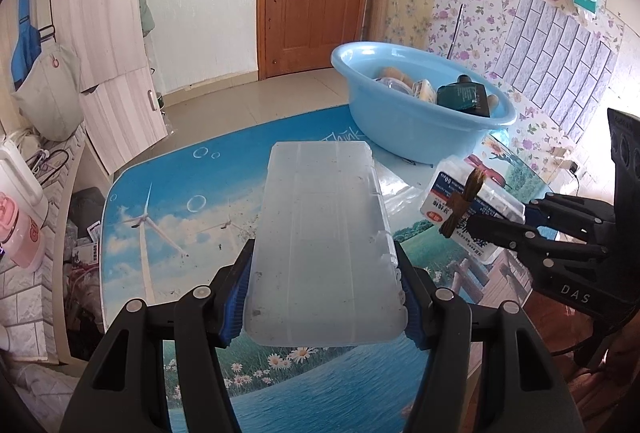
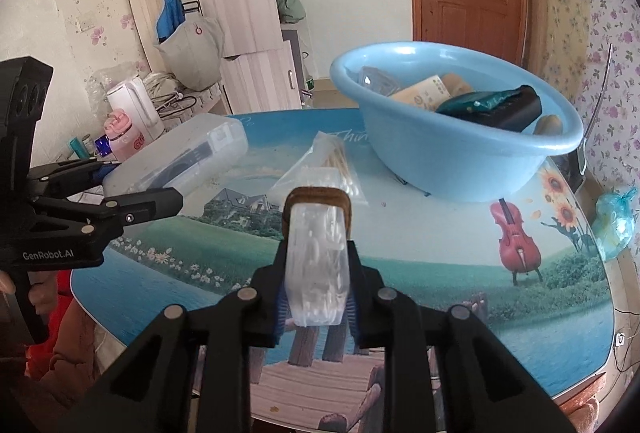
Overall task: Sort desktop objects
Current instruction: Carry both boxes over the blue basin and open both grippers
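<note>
Gripping cotton swab box (image 2: pixel 316 265) between right claw (image 2: pixel 316 307) pads, above table (image 2: pixel 440 285)

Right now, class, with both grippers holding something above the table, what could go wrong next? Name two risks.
The left gripper clamps the long translucent case only at its near end, so the far end could tip. The right gripper pinches a narrow clear swab box; it might twist loose before reaching the crowded blue basin.

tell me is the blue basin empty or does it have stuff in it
Not empty. The blue basin on the table already holds several items, among them a dark teal bottle and a tan box.
</note>
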A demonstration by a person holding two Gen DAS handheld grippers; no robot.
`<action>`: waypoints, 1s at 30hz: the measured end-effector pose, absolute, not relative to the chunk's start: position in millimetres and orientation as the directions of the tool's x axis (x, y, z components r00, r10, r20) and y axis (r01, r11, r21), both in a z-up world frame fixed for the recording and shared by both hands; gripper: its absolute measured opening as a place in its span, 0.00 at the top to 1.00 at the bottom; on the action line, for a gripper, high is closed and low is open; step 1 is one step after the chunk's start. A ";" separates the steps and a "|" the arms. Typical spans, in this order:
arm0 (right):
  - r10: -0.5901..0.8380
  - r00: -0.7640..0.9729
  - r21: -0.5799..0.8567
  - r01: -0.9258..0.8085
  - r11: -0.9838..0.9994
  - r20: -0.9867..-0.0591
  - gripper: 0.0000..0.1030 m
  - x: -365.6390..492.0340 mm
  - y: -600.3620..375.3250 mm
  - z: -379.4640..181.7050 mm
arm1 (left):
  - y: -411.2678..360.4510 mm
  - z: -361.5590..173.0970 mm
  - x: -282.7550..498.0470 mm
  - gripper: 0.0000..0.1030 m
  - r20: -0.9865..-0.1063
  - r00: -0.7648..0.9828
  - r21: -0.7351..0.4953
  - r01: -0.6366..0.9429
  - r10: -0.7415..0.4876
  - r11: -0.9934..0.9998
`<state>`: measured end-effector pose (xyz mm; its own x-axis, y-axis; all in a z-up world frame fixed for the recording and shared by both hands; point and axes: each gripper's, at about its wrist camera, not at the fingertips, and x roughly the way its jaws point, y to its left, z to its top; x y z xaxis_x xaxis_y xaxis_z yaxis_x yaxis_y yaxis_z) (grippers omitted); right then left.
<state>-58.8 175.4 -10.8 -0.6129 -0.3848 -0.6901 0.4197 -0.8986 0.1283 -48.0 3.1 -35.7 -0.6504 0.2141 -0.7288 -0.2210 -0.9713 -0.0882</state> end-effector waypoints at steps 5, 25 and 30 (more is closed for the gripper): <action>-0.401 -0.644 0.124 0.432 -0.894 -0.651 0.78 -58.1 176.9 6.4 | 8.0 -21.6 -50.7 0.40 -0.709 -0.669 -0.082 -0.232 0.220 -0.969; -0.434 -0.734 0.170 0.410 -0.896 -0.522 0.78 -84.3 210.0 53.5 | 54.2 30.2 -90.1 0.40 -0.662 -0.702 -0.056 -0.303 0.262 -0.951; -0.421 -0.744 0.194 0.377 -0.906 -0.519 0.78 -102.6 227.2 53.7 | 72.4 29.8 -115.9 0.40 -0.674 -0.687 -0.046 -0.329 0.272 -0.943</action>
